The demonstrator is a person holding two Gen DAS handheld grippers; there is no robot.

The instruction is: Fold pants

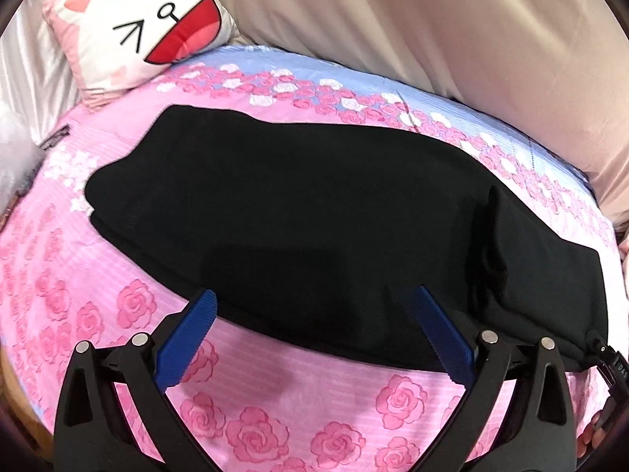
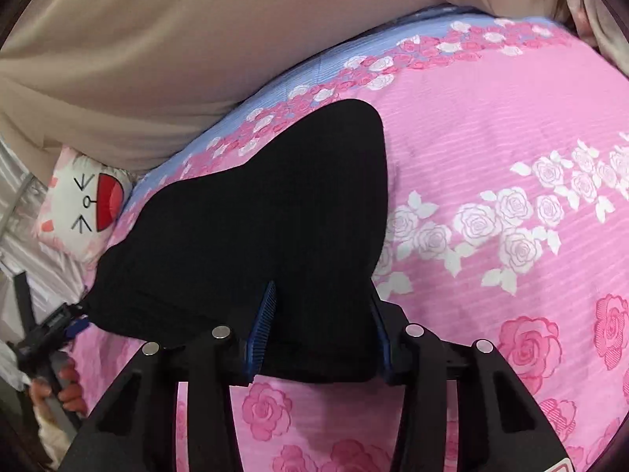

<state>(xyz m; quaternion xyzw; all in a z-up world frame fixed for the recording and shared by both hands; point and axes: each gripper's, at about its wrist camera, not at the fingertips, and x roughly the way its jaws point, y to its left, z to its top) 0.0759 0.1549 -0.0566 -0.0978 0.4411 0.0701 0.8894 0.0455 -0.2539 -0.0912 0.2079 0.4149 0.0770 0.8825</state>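
Fingers of my left claw point(image 1: 314, 338) stand wide apart, low over the pink rose bedspread point(image 1: 118, 275), tips at the near edge of the black pants point(image 1: 295, 216), holding nothing. My right claw point(image 2: 320, 338) reaches in level, its blue pads point(image 2: 261, 330) part open around the pants' near edge point(image 2: 275, 216); whether they pinch it I cannot tell. The pants lie flat, folded lengthwise, beyond them a cat-face pillow point(image 1: 149, 27).
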